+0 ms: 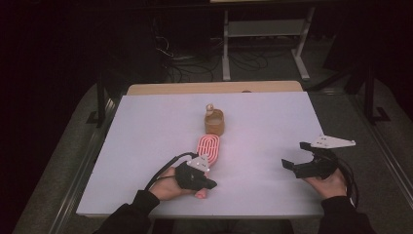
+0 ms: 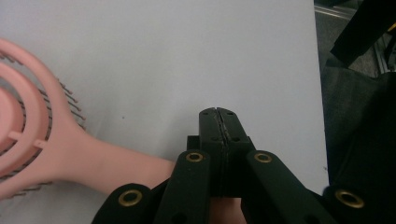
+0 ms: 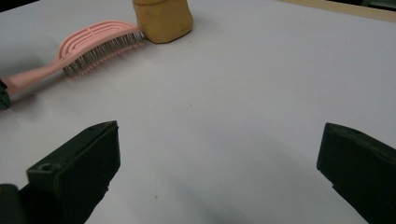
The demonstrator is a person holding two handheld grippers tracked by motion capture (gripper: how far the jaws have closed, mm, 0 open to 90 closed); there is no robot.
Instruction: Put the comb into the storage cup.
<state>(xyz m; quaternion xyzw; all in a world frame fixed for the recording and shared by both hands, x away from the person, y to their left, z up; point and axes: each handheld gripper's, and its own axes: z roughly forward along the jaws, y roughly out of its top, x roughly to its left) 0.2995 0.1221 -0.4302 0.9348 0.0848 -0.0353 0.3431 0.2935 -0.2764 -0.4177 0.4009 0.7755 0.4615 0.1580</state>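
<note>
A pink hairbrush [image 1: 209, 146] lies bristles down on the white table [image 1: 146, 146], with its handle pointing toward the person. My left gripper [image 1: 210, 184] sits over the handle's end in the person's left hand. In the left gripper view its jaws [image 2: 218, 112] are pressed flat together with nothing between the tips, and the brush handle [image 2: 116, 165] runs in from the left and passes beneath them. My right gripper [image 1: 293, 154] hovers at the table's right, open wide, and its own view shows bare tabletop between the jaws [image 3: 219, 158]. The brush [image 3: 93, 42] lies far off to its left.
A squat brown container [image 1: 214, 123] stands just beyond the brush head, touching it, with a small pale object [image 1: 210, 108] at its far side. A wooden strip [image 1: 214, 87] borders the table's far edge. Cables and a metal frame [image 1: 263, 44] lie on the floor behind.
</note>
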